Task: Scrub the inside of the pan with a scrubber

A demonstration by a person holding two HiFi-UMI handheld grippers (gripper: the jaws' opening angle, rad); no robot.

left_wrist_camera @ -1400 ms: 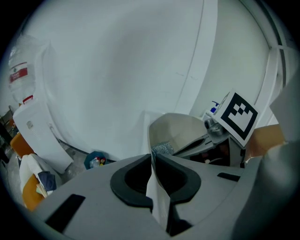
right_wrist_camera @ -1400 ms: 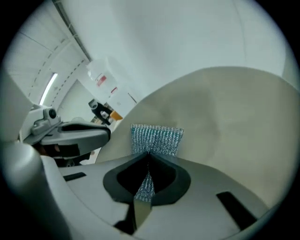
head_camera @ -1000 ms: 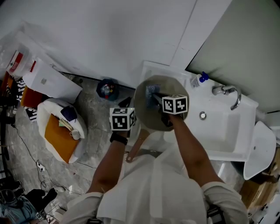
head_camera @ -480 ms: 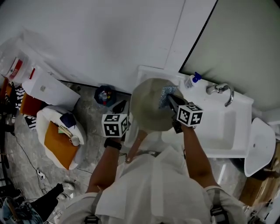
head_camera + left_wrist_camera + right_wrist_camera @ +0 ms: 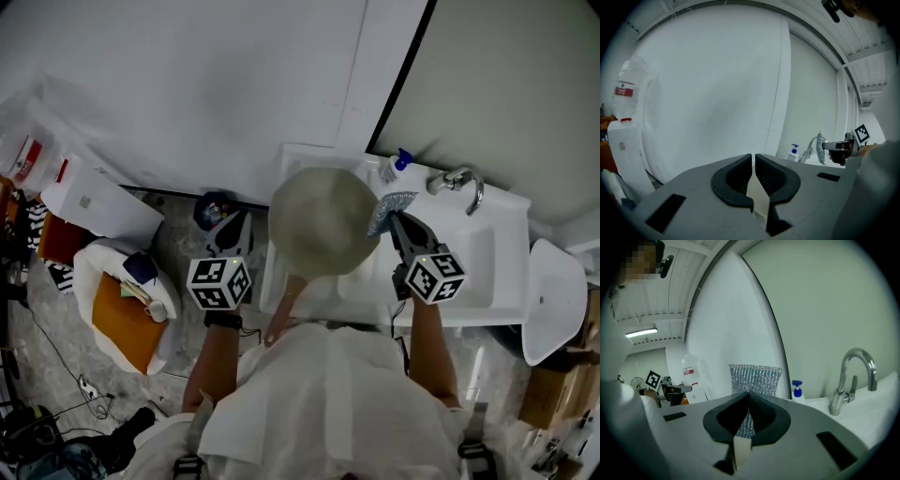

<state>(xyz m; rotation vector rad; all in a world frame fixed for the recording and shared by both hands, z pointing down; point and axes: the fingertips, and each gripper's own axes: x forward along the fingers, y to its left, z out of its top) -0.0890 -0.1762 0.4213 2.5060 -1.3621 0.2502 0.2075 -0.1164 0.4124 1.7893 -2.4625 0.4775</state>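
Near pan [image 5: 319, 220]: soap bottle [image 5: 394, 168], faucet [image 5: 840, 385]

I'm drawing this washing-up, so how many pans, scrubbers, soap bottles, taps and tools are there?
pan: 1
scrubber: 1
soap bottle: 1
tap: 1
tools: 2, the left tool and the right tool
Total: 6

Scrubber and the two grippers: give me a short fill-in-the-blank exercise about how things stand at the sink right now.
1. The right gripper is shut on the silvery ____.
2. The left gripper has its jaws shut, with ____ between them.
3. The soap bottle near the faucet has a ____ pump.

Missing words: scrubber; nothing; blue.
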